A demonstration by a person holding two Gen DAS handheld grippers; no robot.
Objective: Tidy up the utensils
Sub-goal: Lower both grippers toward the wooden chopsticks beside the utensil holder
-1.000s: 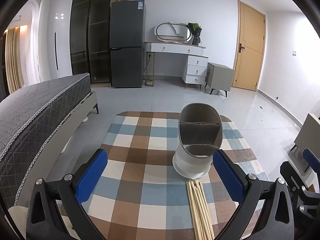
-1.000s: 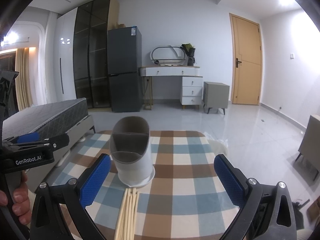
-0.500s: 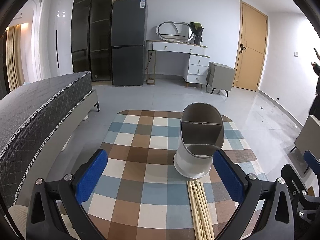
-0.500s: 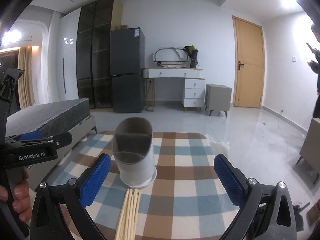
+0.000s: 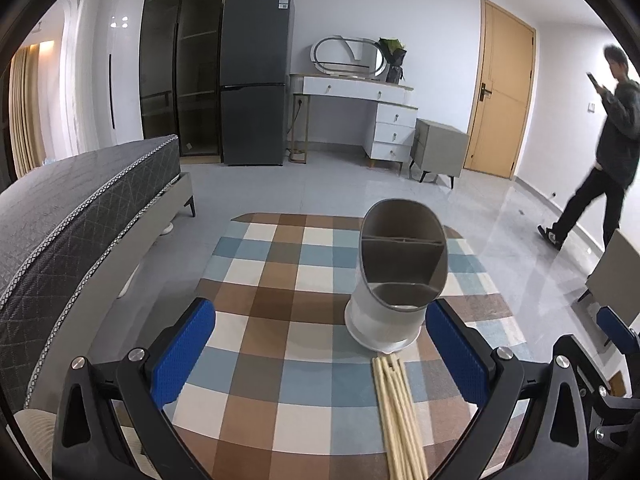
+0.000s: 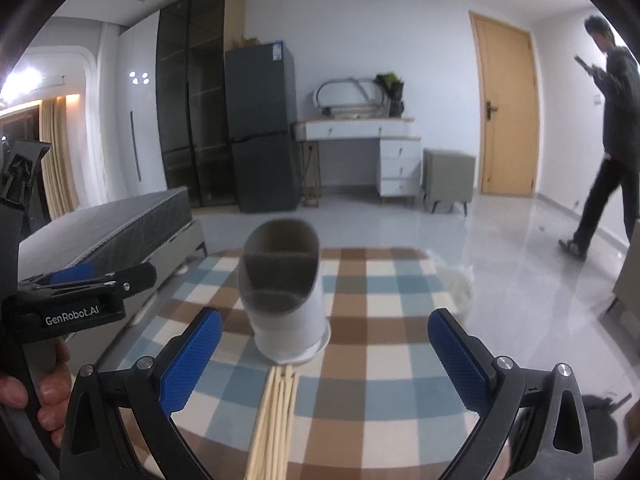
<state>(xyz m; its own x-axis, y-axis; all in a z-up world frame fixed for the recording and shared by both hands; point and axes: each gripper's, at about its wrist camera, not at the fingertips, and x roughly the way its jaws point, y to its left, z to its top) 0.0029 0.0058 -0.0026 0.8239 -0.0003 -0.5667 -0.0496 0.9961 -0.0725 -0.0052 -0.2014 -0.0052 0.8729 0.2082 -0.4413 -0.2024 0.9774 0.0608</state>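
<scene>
A grey and white utensil holder (image 5: 396, 276) (image 6: 285, 300) with divided compartments stands upright on a checked tablecloth (image 5: 280, 336) (image 6: 380, 320). A bundle of several pale chopsticks (image 5: 398, 412) (image 6: 276, 416) lies flat just in front of its base. My left gripper (image 5: 320, 356) hovers open above the cloth, to the left of the chopsticks. My right gripper (image 6: 326, 360) is open too, the chopsticks lying below between its blue pads. Nothing is held by either.
A dark bed (image 5: 72, 216) runs along the left of the table. A person (image 5: 596, 148) (image 6: 608, 140) walks across the tiled floor at the right, looking at a phone. A fridge (image 5: 256, 80), a dresser (image 5: 360, 116) and a door (image 5: 500, 96) stand at the back.
A person has walked into view at the right and moved further into the room. Both grippers have shifted only slightly and stay open.
</scene>
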